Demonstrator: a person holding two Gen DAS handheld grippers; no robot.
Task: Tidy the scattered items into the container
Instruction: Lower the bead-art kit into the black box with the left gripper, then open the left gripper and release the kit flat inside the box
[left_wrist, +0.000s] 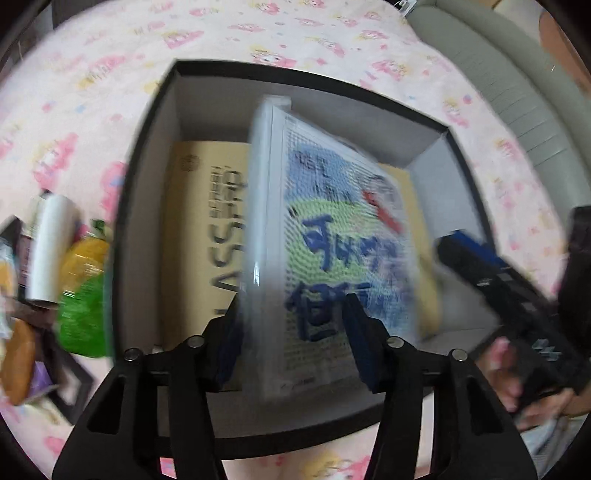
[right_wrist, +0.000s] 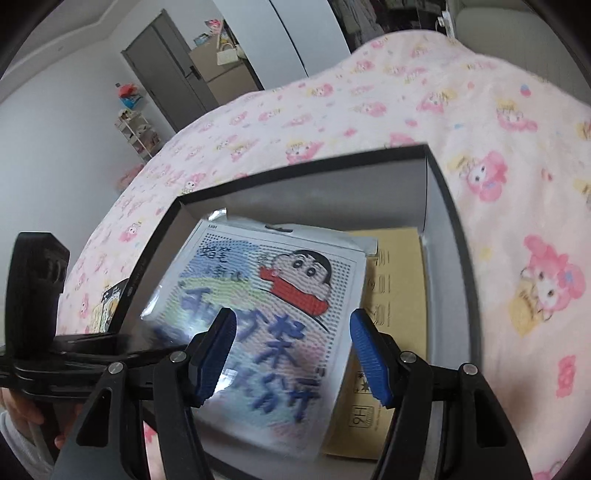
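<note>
A black box (left_wrist: 147, 155) with grey inner walls stands on a pink cartoon-print bedspread (left_wrist: 110, 55). A flat tan carton (left_wrist: 199, 229) lies on its floor. A clear-wrapped cartoon craft pack (left_wrist: 332, 221) hangs tilted and blurred inside the box, its lower part between the fingers of my left gripper (left_wrist: 295, 347). The pads do not seem to press on it, so the jaws are open. In the right wrist view the pack (right_wrist: 266, 295) leans over the tan carton (right_wrist: 391, 295) inside the box (right_wrist: 461, 258). My right gripper (right_wrist: 291, 358) hovers above it, open and empty.
To the left of the box lie a green and yellow bottle (left_wrist: 85, 295), a white tube (left_wrist: 50, 251), a round orange-brown item (left_wrist: 16, 365) and a dark frame (left_wrist: 70, 387). A grey padded edge (left_wrist: 517, 92) borders the bed at right. A hand (left_wrist: 517, 387) holds the right tool.
</note>
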